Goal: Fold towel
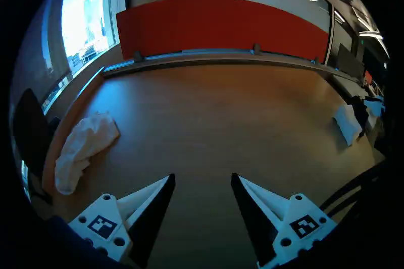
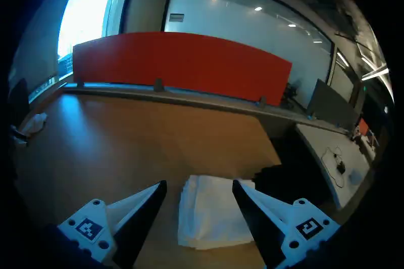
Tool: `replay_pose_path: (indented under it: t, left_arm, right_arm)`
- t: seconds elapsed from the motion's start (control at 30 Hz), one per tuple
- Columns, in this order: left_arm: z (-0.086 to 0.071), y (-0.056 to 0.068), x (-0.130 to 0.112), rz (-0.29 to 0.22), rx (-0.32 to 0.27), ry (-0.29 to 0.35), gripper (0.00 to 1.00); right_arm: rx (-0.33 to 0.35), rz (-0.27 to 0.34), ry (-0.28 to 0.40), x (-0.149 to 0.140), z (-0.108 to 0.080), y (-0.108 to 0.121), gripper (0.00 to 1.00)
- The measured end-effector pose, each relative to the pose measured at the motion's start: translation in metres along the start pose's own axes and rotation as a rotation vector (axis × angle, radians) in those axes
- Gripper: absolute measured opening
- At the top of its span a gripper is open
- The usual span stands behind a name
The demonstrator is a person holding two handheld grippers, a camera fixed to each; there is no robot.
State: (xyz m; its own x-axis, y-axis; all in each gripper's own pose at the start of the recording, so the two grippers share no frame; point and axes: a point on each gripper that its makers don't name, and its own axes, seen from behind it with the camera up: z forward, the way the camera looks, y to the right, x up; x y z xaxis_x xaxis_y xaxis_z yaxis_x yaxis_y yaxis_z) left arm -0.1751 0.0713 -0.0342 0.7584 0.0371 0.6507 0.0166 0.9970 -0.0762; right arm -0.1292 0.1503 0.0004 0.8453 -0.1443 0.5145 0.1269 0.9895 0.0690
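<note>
Your left gripper hangs spread over bare tabletop, with the crumpled towel beside the left edge. Your right gripper, also spread, frames the folded towel near the right edge.

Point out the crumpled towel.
In the left gripper view, the crumpled towel lies by the left edge of the table, below the window, ahead and left of the open left gripper.
</note>
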Motion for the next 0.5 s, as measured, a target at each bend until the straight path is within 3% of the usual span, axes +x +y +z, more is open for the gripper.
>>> replay_pose_path:
  t: [0.2,0.5]
  left_arm:
    - [0.0,-0.001,0.007,-0.002,0.004,0.021,0.81]
    - [0.003,-0.001,0.023,-0.011,0.009,0.076,0.81]
  right_arm:
    - [0.007,0.024,0.107,0.023,-0.005,-0.006,1.0]
    - [-0.01,0.13,0.226,0.051,-0.009,-0.003,1.0]
